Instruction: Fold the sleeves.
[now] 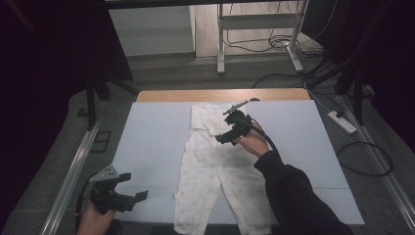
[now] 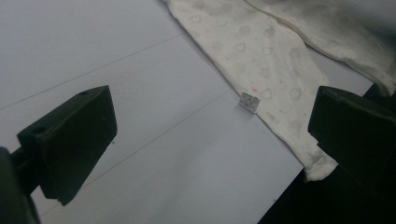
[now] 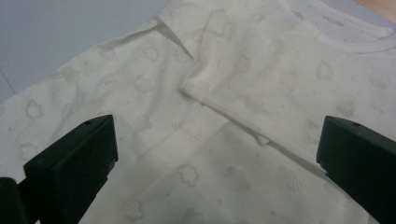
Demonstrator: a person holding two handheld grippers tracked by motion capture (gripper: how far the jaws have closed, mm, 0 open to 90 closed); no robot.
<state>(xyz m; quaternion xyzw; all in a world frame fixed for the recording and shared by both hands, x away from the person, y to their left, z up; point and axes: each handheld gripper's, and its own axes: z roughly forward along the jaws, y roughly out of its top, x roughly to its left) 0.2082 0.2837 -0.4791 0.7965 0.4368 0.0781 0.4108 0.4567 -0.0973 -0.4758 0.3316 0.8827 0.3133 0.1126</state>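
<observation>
A: On the pale blue sheet [image 1: 156,132] covering the table lies a white one-piece baby garment of soft cloud-printed cotton [image 1: 215,166], spread flat, legs towards the person's side, neckline towards the far wooden edge [image 1: 220,94].

B: And its upper part?

A: One sleeve is folded in across the chest; the right gripper view shows that fold [image 3: 219,98] plainly, between the jaws.

B: Where are the grippers?

A: The right gripper [image 1: 230,132] hovers over the chest, jaws spread wide, gripping nothing. The left gripper [image 1: 133,188] sits near the table's near left corner, apart from the cloth, jaws also wide and empty.

B: Anything else?

A: A small white care label [image 2: 249,101] pokes out at the edge of the near leg
</observation>
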